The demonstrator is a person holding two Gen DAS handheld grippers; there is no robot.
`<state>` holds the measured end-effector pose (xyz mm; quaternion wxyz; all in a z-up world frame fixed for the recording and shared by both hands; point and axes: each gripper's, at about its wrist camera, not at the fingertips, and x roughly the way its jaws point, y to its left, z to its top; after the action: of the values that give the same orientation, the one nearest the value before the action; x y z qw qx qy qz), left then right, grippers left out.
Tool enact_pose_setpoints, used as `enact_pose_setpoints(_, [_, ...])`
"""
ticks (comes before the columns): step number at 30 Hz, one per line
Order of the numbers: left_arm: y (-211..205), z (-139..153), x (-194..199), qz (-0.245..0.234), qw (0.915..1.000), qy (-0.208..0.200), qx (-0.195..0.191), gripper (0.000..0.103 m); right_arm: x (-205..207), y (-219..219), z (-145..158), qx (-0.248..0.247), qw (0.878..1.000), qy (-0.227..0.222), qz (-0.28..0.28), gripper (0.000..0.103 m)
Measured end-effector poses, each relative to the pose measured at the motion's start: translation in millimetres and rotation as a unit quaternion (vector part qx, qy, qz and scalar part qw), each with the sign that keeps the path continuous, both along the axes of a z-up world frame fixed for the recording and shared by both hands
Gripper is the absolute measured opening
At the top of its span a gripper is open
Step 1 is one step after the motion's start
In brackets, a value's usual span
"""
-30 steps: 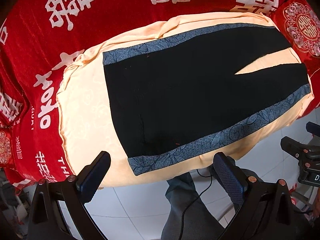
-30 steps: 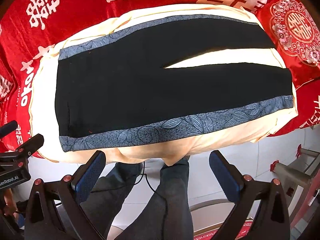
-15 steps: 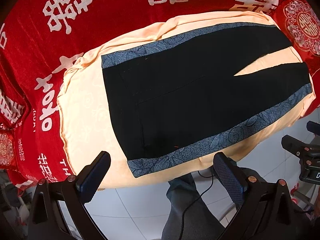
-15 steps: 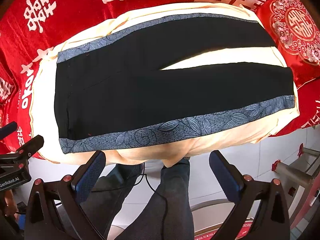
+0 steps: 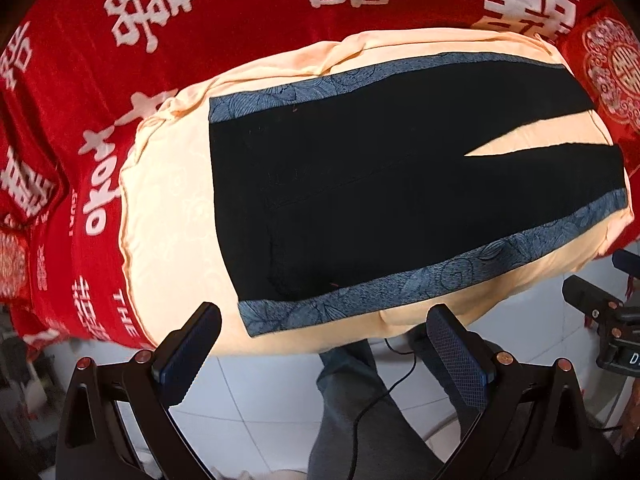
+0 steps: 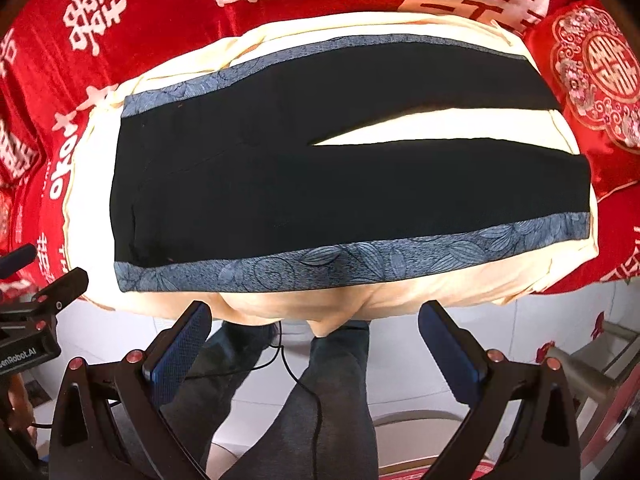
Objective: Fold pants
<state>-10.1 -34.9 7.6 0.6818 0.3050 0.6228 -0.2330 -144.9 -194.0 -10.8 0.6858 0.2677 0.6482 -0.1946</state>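
Note:
Black pants (image 5: 380,184) with blue leaf-patterned side bands lie flat on a cream cushion (image 5: 168,208), waist to the left, legs to the right with a narrow gap between them. They also show in the right wrist view (image 6: 320,184). My left gripper (image 5: 324,344) is open and empty, held above and in front of the near edge by the waist corner. My right gripper (image 6: 316,340) is open and empty, in front of the near blue band (image 6: 360,260) at mid-length.
The cushion (image 6: 440,128) rests on a red cover with white characters (image 5: 152,12). A red embroidered pillow (image 6: 600,72) lies at the right. White tiled floor, the person's legs (image 6: 332,400) and a cable are below. A chair frame (image 6: 600,360) stands at the right.
Both grippers have drifted slightly; the pants sit a little lower in each view. Nothing was taken hold of.

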Motion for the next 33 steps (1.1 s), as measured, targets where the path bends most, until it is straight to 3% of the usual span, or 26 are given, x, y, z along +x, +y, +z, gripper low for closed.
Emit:
enact_pose_setpoints(12, [6.6, -16.4, -35.5, 0.102, 0.9944, 0.028, 0.0, 0.103, -28.5, -23.2, -18.9, 0.02, 0.999, 0.004, 0.031, 0.103])
enact_pose_setpoints(18, [30.9, -34.8, -28.0, 0.141, 0.9892, 0.041, -0.009, 0.103, -38.1, -24.7, -37.4, 0.058, 0.998, -0.022, -0.002, 0.103])
enact_pose_setpoints(22, [52.6, -66.5, -13.3, 0.166, 0.9845, 0.054, -0.016, 0.103, -34.3, -10.3, -64.9, 0.101, 0.994, -0.043, -0.027, 0.103])
enact_pose_setpoints(25, [71.2, -99.1, -4.3, 0.18, 0.9811, 0.069, -0.024, 0.103, -25.0, 9.7, -90.8, 0.146, 0.986, -0.07, -0.045, 0.103])
enact_pose_setpoints(28, [87.2, -120.3, 0.0, 0.184, 0.9799, 0.066, -0.039, 0.103, -13.3, 31.9, -126.8, 0.225, 0.967, -0.103, -0.065, 0.101])
enact_pose_setpoints(30, [99.5, -136.4, 0.7, 0.194, 0.9771, 0.072, -0.051, 0.103, -5.3, 47.9, -154.9, 0.276, 0.95, -0.125, -0.08, 0.083])
enact_pose_setpoints(33, [115.8, -159.1, -0.6, 0.209, 0.9705, 0.094, -0.076, 0.103, 4.2, 65.5, -188.9, 0.331, 0.927, -0.147, -0.092, 0.079])
